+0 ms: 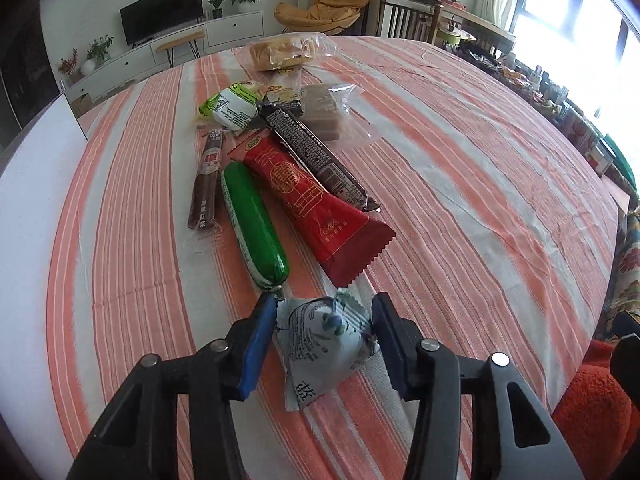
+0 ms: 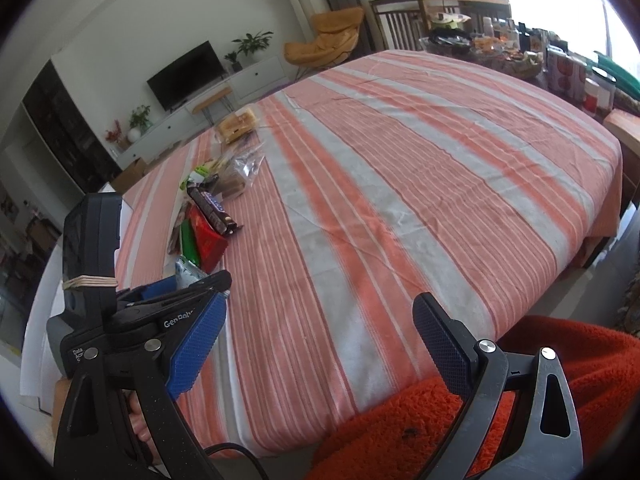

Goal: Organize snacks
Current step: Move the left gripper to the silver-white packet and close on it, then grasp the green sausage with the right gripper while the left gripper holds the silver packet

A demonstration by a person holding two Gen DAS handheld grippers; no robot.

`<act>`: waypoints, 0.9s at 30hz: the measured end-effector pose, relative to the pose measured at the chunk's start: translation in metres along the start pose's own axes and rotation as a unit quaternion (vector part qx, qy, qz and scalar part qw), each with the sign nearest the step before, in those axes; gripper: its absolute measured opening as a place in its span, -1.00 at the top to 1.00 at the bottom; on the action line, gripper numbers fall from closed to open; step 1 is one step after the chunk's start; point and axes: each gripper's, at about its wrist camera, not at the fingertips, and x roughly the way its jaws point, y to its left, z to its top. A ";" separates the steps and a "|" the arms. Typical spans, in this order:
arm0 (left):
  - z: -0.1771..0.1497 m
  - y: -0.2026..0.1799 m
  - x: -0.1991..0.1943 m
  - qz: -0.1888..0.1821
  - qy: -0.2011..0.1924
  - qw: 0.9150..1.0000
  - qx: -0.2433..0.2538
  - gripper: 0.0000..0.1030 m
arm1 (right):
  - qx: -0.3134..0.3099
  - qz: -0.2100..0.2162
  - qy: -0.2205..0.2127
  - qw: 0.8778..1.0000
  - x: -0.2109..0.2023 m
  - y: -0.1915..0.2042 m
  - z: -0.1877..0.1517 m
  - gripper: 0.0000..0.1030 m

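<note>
My left gripper is shut on a small pale blue-white wrapped snack, its blue pads pressing both sides, low over the striped tablecloth. Beyond it, a row of snacks lies on the cloth: a green sausage, a red packet, a dark chocolate bar, a brown bar, a green-white round packet, clear-wrapped wafers and bagged bread. My right gripper is open with nothing between its fingers, over the table's near edge. The right wrist view shows the left gripper at far left.
A white panel borders the table on the left. An orange fleece sleeve lies under my right gripper. A cluttered side table and a wooden chair stand beyond the far right edge. The right half of the cloth is bare.
</note>
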 end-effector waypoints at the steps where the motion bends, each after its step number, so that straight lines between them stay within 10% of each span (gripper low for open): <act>1: -0.005 0.006 -0.004 -0.007 0.002 1.000 0.000 0.16 | 0.002 0.002 0.001 1.000 0.000 -0.001 0.000 -0.87; 6: -0.022 0.038 -0.022 0.000 0.004 1.000 -0.010 0.16 | 0.010 0.009 0.015 1.000 0.007 -0.003 0.001 -0.87; 11: -0.030 0.041 -0.022 0.001 0.000 1.000 -0.004 -0.54 | 0.003 0.003 0.022 1.000 0.010 0.002 0.000 -0.87; 16: -0.040 0.022 -0.016 0.025 -0.014 0.999 0.037 -0.59 | 0.012 0.002 0.011 1.000 0.004 -0.004 -0.001 -0.87; 18: -0.039 0.024 -0.016 0.011 -0.012 1.000 0.026 -0.49 | 0.019 0.004 0.014 1.000 0.006 -0.007 -0.001 -0.87; 22: -0.039 0.027 -0.023 0.015 -0.021 0.999 0.026 0.36 | 0.012 0.000 0.017 1.000 0.007 -0.004 0.000 -0.87; 27: -0.045 0.033 -0.028 0.018 -0.035 0.999 0.008 0.49 | 0.011 0.002 0.016 1.000 0.006 -0.004 -0.001 -0.87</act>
